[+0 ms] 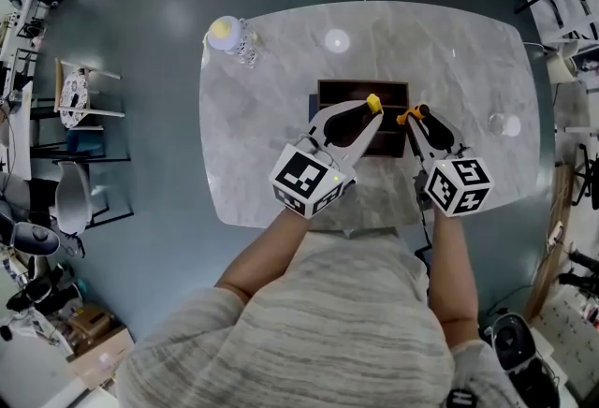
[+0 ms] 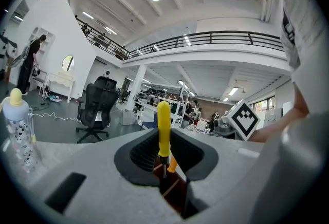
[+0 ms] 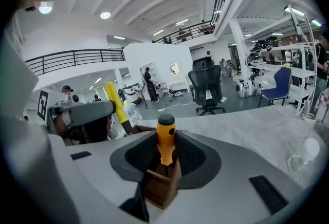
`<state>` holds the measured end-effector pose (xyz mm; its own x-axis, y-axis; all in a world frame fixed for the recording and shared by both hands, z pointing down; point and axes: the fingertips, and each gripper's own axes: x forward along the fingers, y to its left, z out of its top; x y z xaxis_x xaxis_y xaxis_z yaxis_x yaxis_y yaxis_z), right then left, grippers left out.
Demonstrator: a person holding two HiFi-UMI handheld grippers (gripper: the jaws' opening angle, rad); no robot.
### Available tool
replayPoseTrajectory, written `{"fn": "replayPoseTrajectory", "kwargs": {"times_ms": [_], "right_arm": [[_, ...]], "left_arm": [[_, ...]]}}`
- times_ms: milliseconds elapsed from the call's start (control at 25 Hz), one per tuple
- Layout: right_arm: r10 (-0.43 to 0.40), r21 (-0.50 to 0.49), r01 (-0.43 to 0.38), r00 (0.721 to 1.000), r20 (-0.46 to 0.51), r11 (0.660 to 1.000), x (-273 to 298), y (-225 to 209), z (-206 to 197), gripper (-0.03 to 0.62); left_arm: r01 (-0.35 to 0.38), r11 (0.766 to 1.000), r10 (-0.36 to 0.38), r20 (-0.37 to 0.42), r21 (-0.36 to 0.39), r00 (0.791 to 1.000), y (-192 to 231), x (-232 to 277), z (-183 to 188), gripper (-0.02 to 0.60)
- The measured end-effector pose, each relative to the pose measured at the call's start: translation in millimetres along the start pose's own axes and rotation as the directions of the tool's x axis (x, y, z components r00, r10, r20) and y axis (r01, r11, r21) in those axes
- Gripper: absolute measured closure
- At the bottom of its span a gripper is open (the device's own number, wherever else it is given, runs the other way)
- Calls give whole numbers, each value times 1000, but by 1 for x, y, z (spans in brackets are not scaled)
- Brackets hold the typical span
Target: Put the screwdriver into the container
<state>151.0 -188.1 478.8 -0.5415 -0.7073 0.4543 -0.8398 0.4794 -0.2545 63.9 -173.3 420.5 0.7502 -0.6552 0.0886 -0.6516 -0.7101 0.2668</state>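
A dark wooden container point(image 1: 363, 94) with compartments stands in the middle of the marble table point(image 1: 281, 88). My left gripper point(image 1: 368, 114) is shut on a yellow-handled screwdriver point(image 1: 373, 103), held upright over the container's right half; its handle point(image 2: 163, 129) stands up between the jaws with the shaft pointing down into the box point(image 2: 174, 193). My right gripper point(image 1: 417, 118) is shut on an orange-handled screwdriver point(image 1: 410, 114) at the container's right end. That orange handle point(image 3: 165, 142) has a black cap and points down into the container point(image 3: 160, 186). The yellow screwdriver point(image 3: 117, 106) shows to the left.
A baby bottle point(image 1: 234, 36) with a yellow cap stands at the table's far left corner, also in the left gripper view point(image 2: 18, 130). A clear glass point(image 1: 504, 125) sits near the right edge. A small white disc point(image 1: 337, 41) lies behind the container. Office chairs stand beyond the table.
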Motion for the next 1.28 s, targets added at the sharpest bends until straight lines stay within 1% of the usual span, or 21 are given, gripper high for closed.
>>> {"fn": "replayPoseTrajectory", "kwargs": {"times_ms": [280, 560, 1000, 1280], "right_arm": [[-3, -2, 3, 999, -52, 1000, 11, -2, -14, 482], [-3, -28, -1, 993, -116, 1000, 19, -3, -30, 482], [-2, -25, -1, 993, -118, 1000, 28, -6, -29, 482], [-11, -43, 6, 994, -106, 999, 27, -4, -29, 479]], "left_arm": [[4, 1000, -4, -7, -5, 1000, 0, 1, -1, 509], [9, 1000, -9, -12, -7, 1000, 0, 5, -4, 509], [13, 1000, -13, -12, -7, 1000, -1, 5, -4, 509], [14, 1000, -14, -16, -3, 1000, -2, 2, -4, 509]]}}
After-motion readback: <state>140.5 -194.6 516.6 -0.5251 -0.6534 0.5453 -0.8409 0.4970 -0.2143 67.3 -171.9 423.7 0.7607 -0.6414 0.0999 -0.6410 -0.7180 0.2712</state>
